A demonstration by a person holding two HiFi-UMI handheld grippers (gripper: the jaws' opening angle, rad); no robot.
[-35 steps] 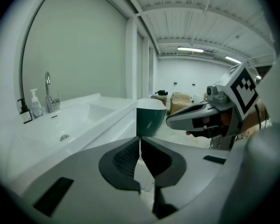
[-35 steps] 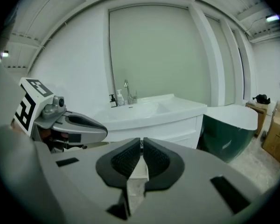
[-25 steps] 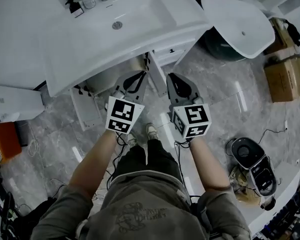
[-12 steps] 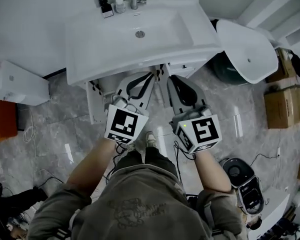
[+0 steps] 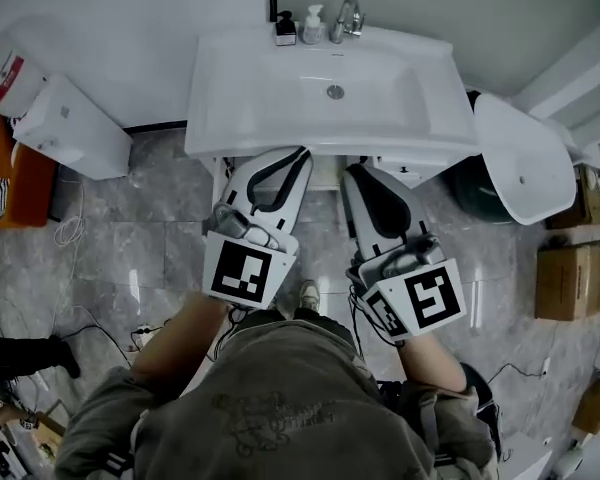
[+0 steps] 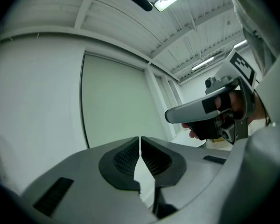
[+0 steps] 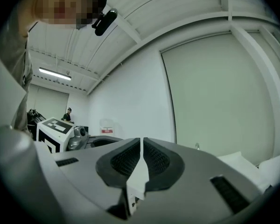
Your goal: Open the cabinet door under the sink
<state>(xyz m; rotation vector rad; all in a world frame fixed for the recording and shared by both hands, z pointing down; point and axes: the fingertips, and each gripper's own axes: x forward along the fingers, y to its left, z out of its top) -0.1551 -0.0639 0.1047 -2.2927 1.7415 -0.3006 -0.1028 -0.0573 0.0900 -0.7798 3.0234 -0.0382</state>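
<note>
White sink (image 5: 230,108), grey marbled floor (image 5: 130,258), brown cardboard box (image 5: 565,283), olive shirt (image 5: 280,398).

Pump bottle (image 5: 311,25) (white) and cardboard box (image 5: 563,283)

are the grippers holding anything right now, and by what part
Nothing is held: the left gripper and the right gripper both have their jaws shut together, empty.

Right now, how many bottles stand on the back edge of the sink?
2. A dark bottle at the left, a white pump bottle beside it, both just left of the faucet. I see none hidden.
</note>
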